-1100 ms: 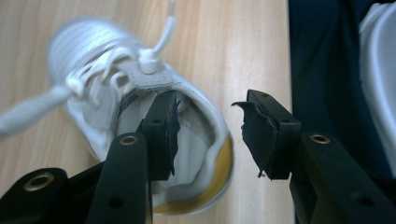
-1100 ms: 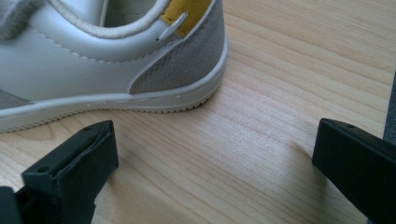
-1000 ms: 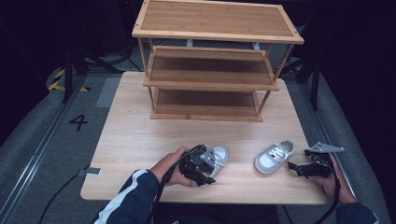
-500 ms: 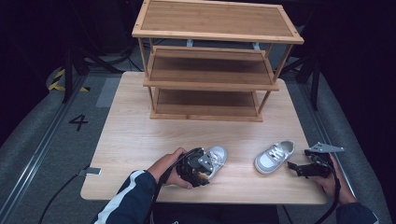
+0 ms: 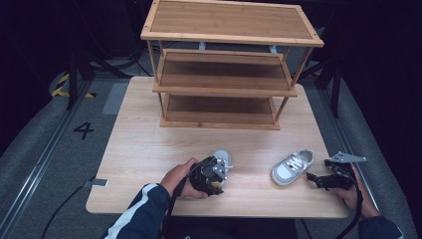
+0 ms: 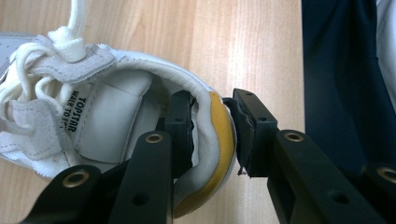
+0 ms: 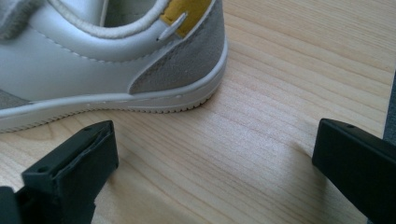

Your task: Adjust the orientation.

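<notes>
A small white shoe (image 5: 222,158) with a yellow heel lining lies on the table's front middle. My left gripper (image 5: 215,175) is at its heel. In the left gripper view one jaw sits inside the shoe (image 6: 112,116) and the other outside, and the left gripper (image 6: 211,100) has just been closing, its pads now pressing the heel wall between them. The second white and grey shoe (image 5: 292,167) lies to the right. My right gripper (image 5: 312,178) stands open just behind that shoe's heel (image 7: 116,70), jaws (image 7: 215,135) wide apart on the bare wood.
A three-tier wooden shelf rack (image 5: 229,74) stands at the back of the wooden table (image 5: 149,144). A dark-sleeved forearm (image 5: 144,214) comes in at the front left. A cable trails off the table's left front edge.
The left gripper's jaws have drawn in on the heel of the left shoe, and the hand shifted slightly. The right gripper and the right shoe have stayed where they were.
</notes>
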`<state>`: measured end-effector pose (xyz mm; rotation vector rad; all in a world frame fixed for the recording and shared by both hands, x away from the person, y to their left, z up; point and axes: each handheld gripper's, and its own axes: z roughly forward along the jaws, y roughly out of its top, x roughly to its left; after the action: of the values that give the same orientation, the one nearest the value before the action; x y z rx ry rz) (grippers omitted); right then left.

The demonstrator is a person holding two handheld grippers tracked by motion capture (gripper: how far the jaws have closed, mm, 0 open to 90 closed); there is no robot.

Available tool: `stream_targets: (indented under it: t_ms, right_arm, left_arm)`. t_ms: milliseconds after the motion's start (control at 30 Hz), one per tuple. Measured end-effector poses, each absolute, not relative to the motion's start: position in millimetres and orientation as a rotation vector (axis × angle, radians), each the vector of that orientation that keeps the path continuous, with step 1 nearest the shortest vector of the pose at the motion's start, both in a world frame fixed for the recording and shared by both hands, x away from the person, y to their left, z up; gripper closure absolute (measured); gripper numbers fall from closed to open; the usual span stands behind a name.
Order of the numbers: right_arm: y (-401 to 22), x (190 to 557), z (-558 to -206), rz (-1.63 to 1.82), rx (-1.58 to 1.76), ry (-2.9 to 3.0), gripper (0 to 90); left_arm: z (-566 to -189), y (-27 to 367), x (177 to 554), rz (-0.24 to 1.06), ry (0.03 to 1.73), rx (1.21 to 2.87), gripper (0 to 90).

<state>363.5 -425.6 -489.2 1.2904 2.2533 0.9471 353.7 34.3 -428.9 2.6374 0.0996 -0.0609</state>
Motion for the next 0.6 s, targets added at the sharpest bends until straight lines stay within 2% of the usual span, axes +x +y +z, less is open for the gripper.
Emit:
stream_targets:
  t_ms: [133, 233, 600]
  right_arm:
    - [-425.7, 363.6, -489.2, 0.948, 1.289, 2.254, 0.5]
    - [-425.7, 363.6, -489.2, 0.948, 1.289, 2.254, 0.5]
    - [-425.7, 364.4, -489.1, 0.948, 1.285, 2.257, 0.5]
  left_arm:
    - [-427.7, 33.5, 351.3, -0.036, 0.050, 2.670, 66.8]
    - [-429.1, 33.5, 351.5, -0.059, 0.048, 2.685, 60.0]
    - [-435.2, 30.8, 358.1, -0.101, 0.069, 2.667, 66.8]
